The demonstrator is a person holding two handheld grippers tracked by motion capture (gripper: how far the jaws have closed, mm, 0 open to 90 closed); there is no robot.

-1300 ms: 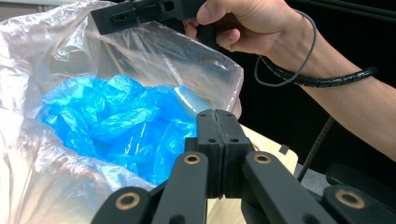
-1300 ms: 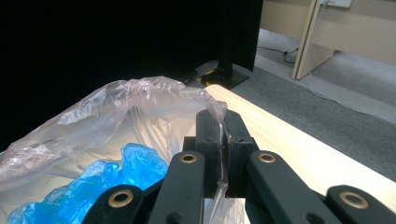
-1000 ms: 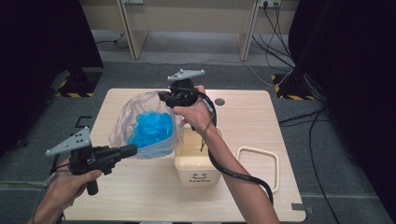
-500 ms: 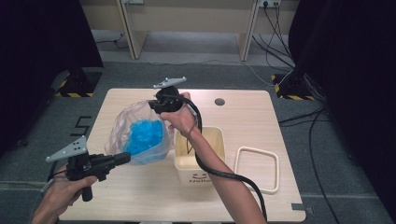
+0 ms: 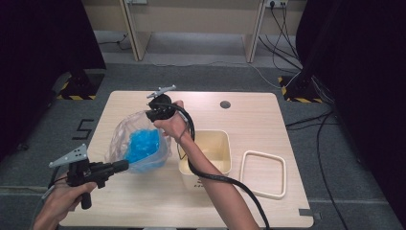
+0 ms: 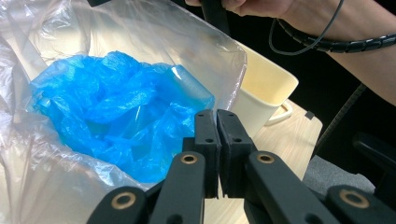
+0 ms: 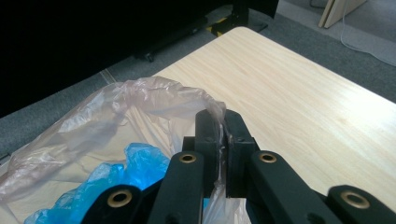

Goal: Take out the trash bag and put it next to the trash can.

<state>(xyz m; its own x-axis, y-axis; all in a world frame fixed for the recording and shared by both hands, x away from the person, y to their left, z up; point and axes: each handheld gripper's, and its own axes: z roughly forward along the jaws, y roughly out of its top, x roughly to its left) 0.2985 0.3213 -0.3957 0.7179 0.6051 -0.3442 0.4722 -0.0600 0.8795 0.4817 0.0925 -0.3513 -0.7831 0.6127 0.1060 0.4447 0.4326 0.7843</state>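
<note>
While its two black jaws stand pressed together, the right gripper (image 7: 222, 135) pinches a fold of the clear plastic bag (image 7: 121, 112) at the bag's rim; in the right gripper view the thin film runs up between the pads and drapes over the left one. In the high view this gripper (image 5: 152, 115) sits at the far edge of the bag, with the person's right forearm (image 5: 210, 187) reaching across the cream bin (image 5: 210, 143) and a black cable trailing down along it.

The left gripper (image 6: 217, 135) is likewise clenched, jaws meeting with hardly a gap. In its own view the tips lie right at the near rim of the bag, against the film, but whether a fold is caught between the pads cannot be told from here. In the high view it (image 5: 120, 166) points level at the bag's near lower edge, held by the left hand (image 5: 67, 201).

Between the two grippers the bag (image 5: 139, 146) lies on the wooden table (image 5: 258, 115), mouth spread, with crumpled blue plastic (image 6: 121, 116) bunched inside. The bin stands just beside the bag, touching it on one side. A cream rectangular frame (image 5: 263, 173) lies flat on the table beyond the bin, apart from it.
</note>
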